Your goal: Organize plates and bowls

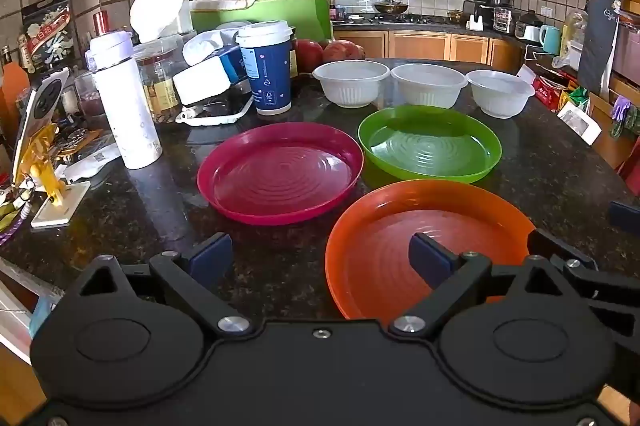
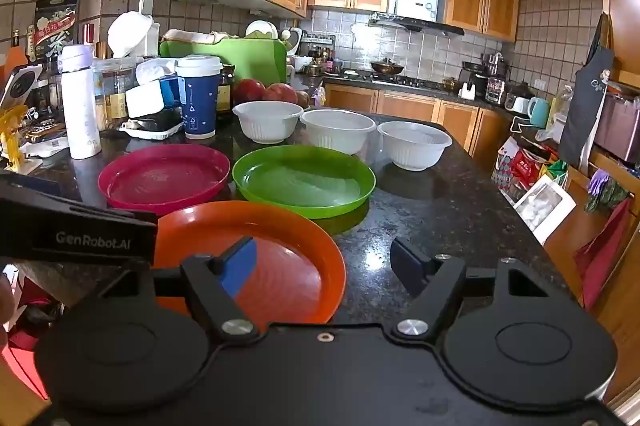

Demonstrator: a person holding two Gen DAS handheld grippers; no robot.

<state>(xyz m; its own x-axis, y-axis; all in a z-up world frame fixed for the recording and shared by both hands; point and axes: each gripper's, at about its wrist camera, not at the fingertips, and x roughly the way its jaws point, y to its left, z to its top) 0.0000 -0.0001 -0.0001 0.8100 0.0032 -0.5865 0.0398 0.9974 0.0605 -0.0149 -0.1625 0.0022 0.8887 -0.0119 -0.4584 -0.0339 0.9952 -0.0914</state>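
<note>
Three plates lie on the dark stone counter: a magenta plate (image 1: 280,172) (image 2: 164,175), a green plate (image 1: 430,143) (image 2: 304,180) and, nearest me, an orange plate (image 1: 432,246) (image 2: 276,258). Behind them stand three white bowls in a row: left bowl (image 1: 351,82) (image 2: 267,120), middle bowl (image 1: 429,84) (image 2: 338,130), right bowl (image 1: 500,92) (image 2: 414,144). My left gripper (image 1: 322,258) is open, nothing between its fingers, its right finger over the orange plate. My right gripper (image 2: 326,264) is open and empty above the orange plate's right rim.
Clutter fills the counter's left side: a white bottle (image 1: 124,102), a blue paper cup (image 1: 266,66), jars, a tissue pack, a phone on a yellow stand (image 1: 38,130) and red fruit (image 1: 344,51). The counter's right edge (image 2: 520,218) drops to bags on the floor.
</note>
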